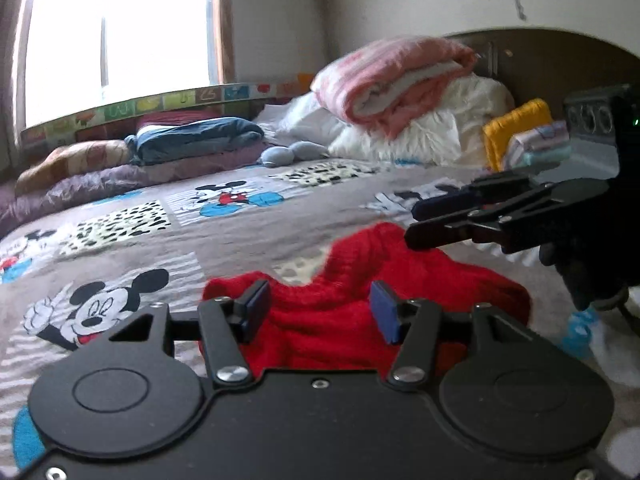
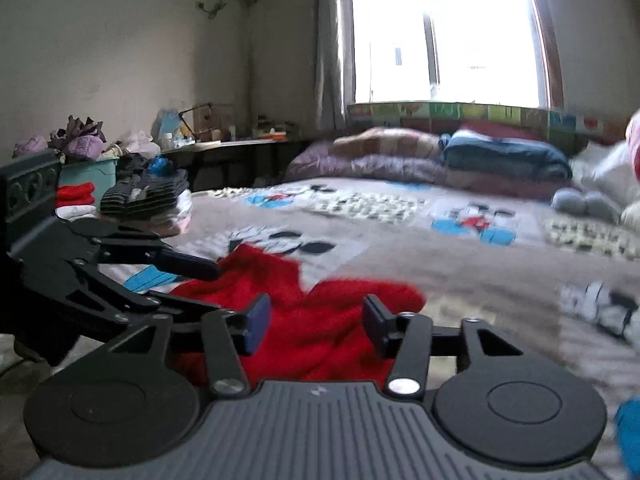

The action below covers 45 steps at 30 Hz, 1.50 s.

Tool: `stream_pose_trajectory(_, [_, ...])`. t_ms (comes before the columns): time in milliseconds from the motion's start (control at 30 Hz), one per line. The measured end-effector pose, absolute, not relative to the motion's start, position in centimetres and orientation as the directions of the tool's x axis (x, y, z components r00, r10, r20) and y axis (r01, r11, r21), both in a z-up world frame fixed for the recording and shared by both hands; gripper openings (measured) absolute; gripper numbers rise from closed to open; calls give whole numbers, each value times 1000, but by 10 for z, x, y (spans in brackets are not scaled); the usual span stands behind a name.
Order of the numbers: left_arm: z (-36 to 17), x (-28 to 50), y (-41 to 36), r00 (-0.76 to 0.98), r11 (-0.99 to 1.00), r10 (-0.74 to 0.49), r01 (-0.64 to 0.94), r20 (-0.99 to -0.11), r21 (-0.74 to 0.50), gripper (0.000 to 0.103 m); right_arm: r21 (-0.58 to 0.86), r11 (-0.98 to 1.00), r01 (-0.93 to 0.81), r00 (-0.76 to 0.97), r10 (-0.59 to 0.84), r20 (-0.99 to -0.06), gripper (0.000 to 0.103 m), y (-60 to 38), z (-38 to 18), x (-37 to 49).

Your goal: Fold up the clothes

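A red knit garment (image 1: 328, 320) lies crumpled on the cartoon-mouse bedspread (image 1: 160, 248), close in front of both grippers. My left gripper (image 1: 320, 308) is open, its blue pads on either side of the garment's near edge with nothing clamped. My right gripper (image 2: 316, 320) is open too, over the same red garment (image 2: 320, 280). In the left wrist view the right gripper (image 1: 412, 222) reaches in from the right above the garment's far bump. In the right wrist view the left gripper (image 2: 210, 286) comes in from the left at the garment's edge.
A folded pink blanket (image 1: 400, 80) sits on white pillows by the brown headboard (image 1: 560, 64), with a yellow folded item (image 1: 516, 128) beside it. Folded bedding (image 1: 196, 136) lines the window side. A stack of folded clothes (image 2: 144, 196) and a teal bin (image 2: 88, 172) stand at the bed's far left.
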<state>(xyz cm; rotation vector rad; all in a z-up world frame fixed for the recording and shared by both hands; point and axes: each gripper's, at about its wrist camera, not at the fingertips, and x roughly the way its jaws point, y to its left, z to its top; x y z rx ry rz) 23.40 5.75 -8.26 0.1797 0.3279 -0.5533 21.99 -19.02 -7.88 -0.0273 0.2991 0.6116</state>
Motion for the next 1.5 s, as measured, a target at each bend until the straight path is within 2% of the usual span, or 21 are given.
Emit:
stream_pose_trajectory(133, [-88, 253, 65, 797, 839, -495, 542, -346, 47, 55, 91, 819, -567, 771, 567, -290, 54, -199, -80, 253])
stream_pose_trajectory(267, [-104, 266, 78, 779, 861, -480, 507, -403, -43, 55, 136, 782, -608, 721, 616, -318, 55, -196, -96, 276])
stream_pose_trajectory(333, [-105, 272, 77, 767, 862, -481, 502, -426, -70, 56, 193, 764, -615, 685, 640, -349, 55, -196, -108, 289])
stream_pose_trajectory(567, [-114, 282, 79, 737, 864, -489, 482, -466, -145, 58, 365, 724, -586, 629, 690, -359, 55, -212, -129, 307])
stream_pose_trajectory(667, [-113, 279, 76, 742, 868, -480, 480, -468, -129, 58, 386, 719, -578, 617, 694, -369, 56, -213, -132, 309])
stream_pose_trajectory(767, [-108, 264, 70, 778, 881, -442, 470, -447, -53, 58, 370, 731, -574, 622, 683, -383, 56, -209, -130, 307])
stream_pose_trajectory(833, [-100, 255, 76, 796, 895, -434, 434, -421, -103, 62, 341, 750, -567, 639, 661, -392, 56, -206, -122, 302])
stream_pose_trajectory(900, [-92, 247, 82, 815, 905, -424, 397, -395, -153, 70, 396, 763, -510, 673, 641, -368, 55, -215, -113, 291])
stream_pose_trajectory(1000, [-84, 230, 90, 824, 906, -423, 372, -378, -204, 73, 498, 766, -407, 733, 599, -323, 56, -239, -105, 274])
stream_pose_trajectory(1100, [-82, 214, 96, 826, 914, -402, 334, -396, -231, 76, 559, 756, -342, 752, 576, -319, 57, -253, -109, 253])
stream_pose_trajectory(1267, [-88, 199, 118, 802, 872, -418, 223, -427, -435, 82, 672, 702, -236, 753, 569, -331, 65, -265, -130, 233])
stream_pose_trajectory(1367, [-94, 196, 129, 777, 807, -452, 145, -439, -573, 83, 747, 636, -193, 748, 588, -308, 67, -268, -143, 227])
stream_pose_trajectory(1500, [-99, 205, 132, 755, 732, -486, 76, -441, -677, 84, 848, 512, -137, 732, 629, -262, 73, -267, -153, 228])
